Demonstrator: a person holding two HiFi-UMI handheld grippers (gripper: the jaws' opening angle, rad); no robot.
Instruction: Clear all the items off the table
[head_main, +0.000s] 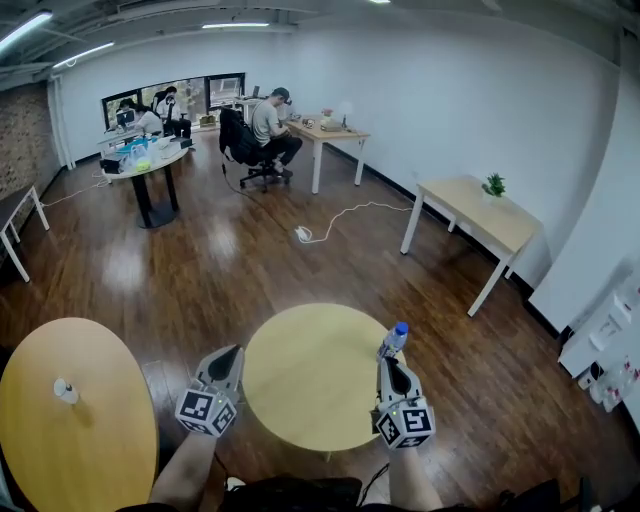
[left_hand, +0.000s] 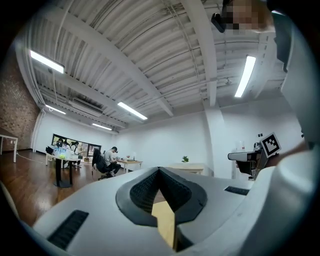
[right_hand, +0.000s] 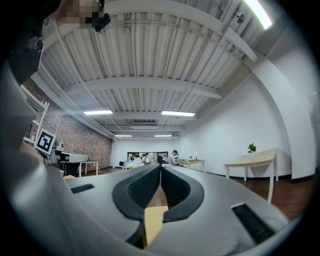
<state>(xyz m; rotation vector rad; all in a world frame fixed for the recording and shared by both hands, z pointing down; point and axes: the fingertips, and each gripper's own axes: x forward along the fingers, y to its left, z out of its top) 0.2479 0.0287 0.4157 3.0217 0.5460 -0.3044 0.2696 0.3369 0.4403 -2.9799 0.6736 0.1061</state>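
Note:
A small clear bottle with a blue cap (head_main: 395, 338) stands upright at the right edge of the round yellow table (head_main: 310, 385). My right gripper (head_main: 386, 362) points at it from just behind; whether they touch is hidden. In the right gripper view the gripper (right_hand: 160, 167) is shut with nothing between its pads, and the bottle does not show there. My left gripper (head_main: 232, 352) hovers at the table's left edge, also shut and empty (left_hand: 160, 170). Both gripper views look level across the room and up at the ceiling.
A second round table (head_main: 80, 430) at the left carries a small white object (head_main: 64, 390). A rectangular table (head_main: 480, 215) with a potted plant (head_main: 493, 185) stands at the right wall. A power strip with its cable (head_main: 303, 235) lies on the wooden floor. People sit at desks far back.

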